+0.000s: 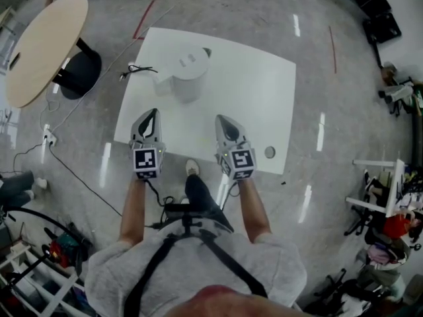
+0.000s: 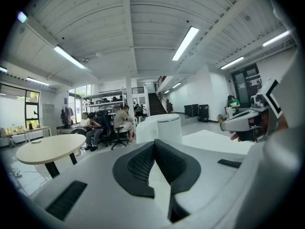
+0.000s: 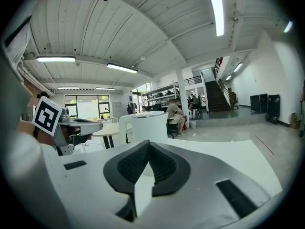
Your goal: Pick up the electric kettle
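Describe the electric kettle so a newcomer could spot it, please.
Find the white square table on the grey floor. At its far left stands a white cylindrical kettle with a side handle. It alone stands tall, beside a thin black cable.

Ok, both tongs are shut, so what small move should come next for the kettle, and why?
Probably open the left tongs and ease them forward: they're shut and short of the kettle, whose handle faces that side.
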The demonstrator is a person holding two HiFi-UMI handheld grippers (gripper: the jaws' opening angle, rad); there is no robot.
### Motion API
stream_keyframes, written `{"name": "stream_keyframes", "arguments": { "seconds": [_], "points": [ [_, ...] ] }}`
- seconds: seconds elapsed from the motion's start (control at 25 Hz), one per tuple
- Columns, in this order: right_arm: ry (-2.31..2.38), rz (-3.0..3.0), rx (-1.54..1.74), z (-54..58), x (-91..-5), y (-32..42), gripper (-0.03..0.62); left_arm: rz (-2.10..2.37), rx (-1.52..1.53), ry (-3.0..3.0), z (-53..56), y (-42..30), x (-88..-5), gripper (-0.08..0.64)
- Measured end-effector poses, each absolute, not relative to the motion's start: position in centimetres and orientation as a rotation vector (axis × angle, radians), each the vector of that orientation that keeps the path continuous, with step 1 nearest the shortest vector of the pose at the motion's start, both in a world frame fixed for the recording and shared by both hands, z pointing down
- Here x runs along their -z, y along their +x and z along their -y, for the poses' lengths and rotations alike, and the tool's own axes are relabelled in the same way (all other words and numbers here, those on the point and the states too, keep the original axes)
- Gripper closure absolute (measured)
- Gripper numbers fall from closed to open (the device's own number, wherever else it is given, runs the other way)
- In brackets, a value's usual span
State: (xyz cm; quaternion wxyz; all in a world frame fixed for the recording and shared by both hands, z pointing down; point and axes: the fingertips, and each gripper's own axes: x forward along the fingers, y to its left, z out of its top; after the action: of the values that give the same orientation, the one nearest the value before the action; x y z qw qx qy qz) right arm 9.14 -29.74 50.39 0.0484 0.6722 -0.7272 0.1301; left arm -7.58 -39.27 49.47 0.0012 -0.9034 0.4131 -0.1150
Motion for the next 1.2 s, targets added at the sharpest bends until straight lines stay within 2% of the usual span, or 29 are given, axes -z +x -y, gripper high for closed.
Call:
{"name": "stream_keyframes", "arguments": {
  "seconds": [0.24,0.28,0.32,0.44,0.52,0.84,1.08,1.12,1.2],
  "points": [
    [2.046,2.216,-0.419,31.0,-51.3,9.9,0.581,-1.345,0.439,-2.811,41.0,-6.7,-51.2,0.552],
    [2.044,2.217,-0.423,31.1,-51.4,10.0,0.581,-1.348,0.455,-2.802,41.2,-6.5,-51.5,0.542],
    [2.042,2.218,-0.428,31.3,-51.4,10.1,0.581,-1.349,0.469,-2.793,41.4,-6.4,-51.8,0.495],
    [2.040,2.222,-0.435,32.0,-51.7,10.5,0.581,-1.367,0.492,-2.785,42.2,-5.9,-52.0,0.483],
    [2.046,2.220,-0.429,32.5,-51.9,10.8,0.581,-1.375,0.500,-2.782,42.7,-5.6,-52.2,0.437],
    [2.044,2.234,-0.411,33.8,-52.2,11.0,0.571,-1.424,0.546,-2.745,44.4,-5.8,-53.3,0.425],
    [2.038,2.242,-0.426,34.0,-52.4,11.1,0.571,-1.423,0.565,-2.746,45.4,-5.2,-53.7,0.376],
    [2.039,2.257,-0.426,34.1,-52.3,11.0,0.564,-1.424,0.564,-2.745,45.6,-5.1,-53.7,0.376],
    [2.032,2.294,-0.429,34.6,-52.0,10.6,0.486,-1.431,0.559,-2.738,46.0,-5.0,-53.5,0.376]
  ]
}}
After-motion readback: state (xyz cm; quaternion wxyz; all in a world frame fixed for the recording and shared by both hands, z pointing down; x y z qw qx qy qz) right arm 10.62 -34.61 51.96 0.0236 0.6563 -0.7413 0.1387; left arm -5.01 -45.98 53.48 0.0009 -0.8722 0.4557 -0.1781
